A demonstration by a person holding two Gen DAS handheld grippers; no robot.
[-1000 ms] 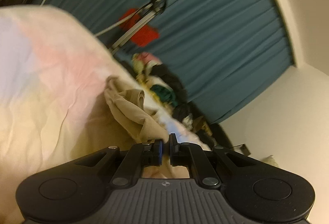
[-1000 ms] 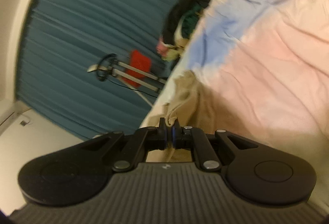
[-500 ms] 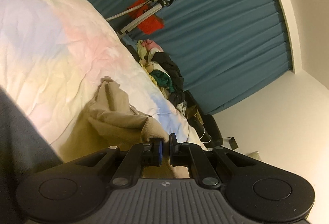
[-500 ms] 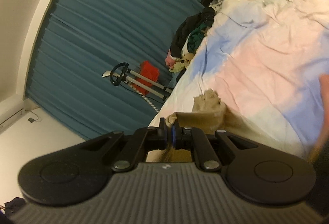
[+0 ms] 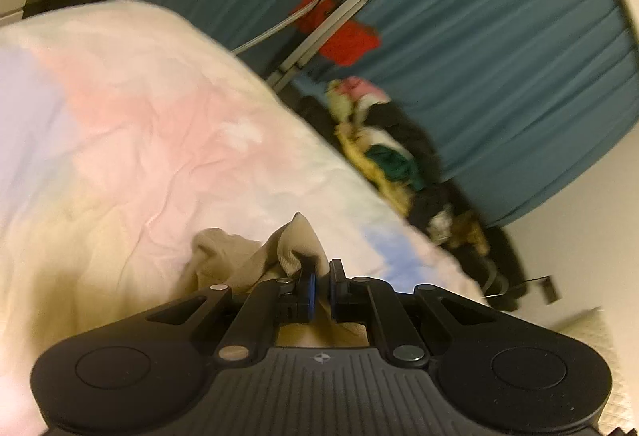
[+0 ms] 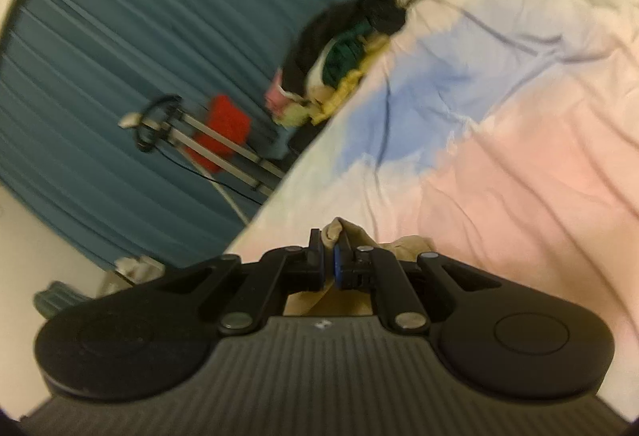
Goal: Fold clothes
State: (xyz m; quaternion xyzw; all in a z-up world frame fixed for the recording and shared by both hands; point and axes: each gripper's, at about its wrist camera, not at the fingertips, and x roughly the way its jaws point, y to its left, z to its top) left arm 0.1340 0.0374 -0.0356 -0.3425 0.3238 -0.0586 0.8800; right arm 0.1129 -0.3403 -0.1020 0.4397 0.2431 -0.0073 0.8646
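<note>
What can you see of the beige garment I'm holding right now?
The beige garment is a soft, tan fabric with a ribbed look, bunched and crumpled rather than spread. The jaws of the left gripper and of the right gripper are each closed on a peak of its cloth. The rest sags onto the pastel bedspread below. Its full shape and type are hidden behind the grippers.

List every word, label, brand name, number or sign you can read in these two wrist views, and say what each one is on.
No readable text in either view.
Left gripper: a small round emblem on its body, no letters legible.
Right gripper: a small pale mark on its body, too blurred to read.
Tan garment, pastel bedspread, teal curtain, red item behind the tripod, clothes pile: no print or label visible.
</note>
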